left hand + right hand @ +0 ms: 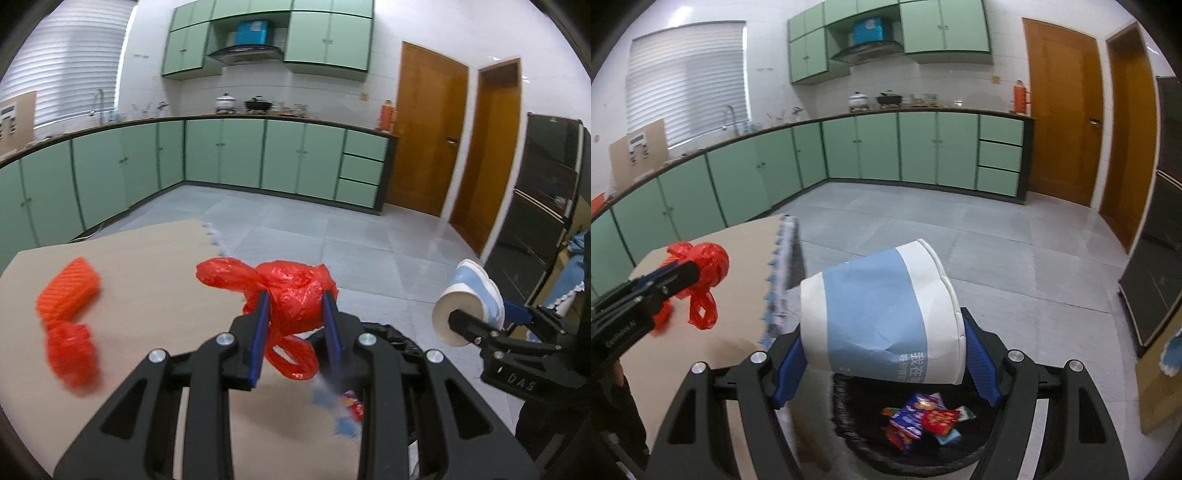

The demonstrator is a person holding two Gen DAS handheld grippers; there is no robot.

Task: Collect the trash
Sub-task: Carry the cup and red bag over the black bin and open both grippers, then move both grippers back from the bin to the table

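My left gripper (295,314) is shut on a crumpled red plastic bag (291,295) and holds it above the edge of the tan table (147,258); it also shows in the right wrist view (705,269). My right gripper (882,354) is shut on a white and blue paper cup (879,314), held on its side above a bin with a black liner (846,421). The bin holds several colourful wrappers (923,421). The cup also shows in the left wrist view (469,302).
An orange ridged block (68,291) and a red crumpled piece (72,354) lie on the table at the left. Green kitchen cabinets (221,155) line the far walls. Wooden doors (428,140) and a dark cabinet (546,206) stand at the right.
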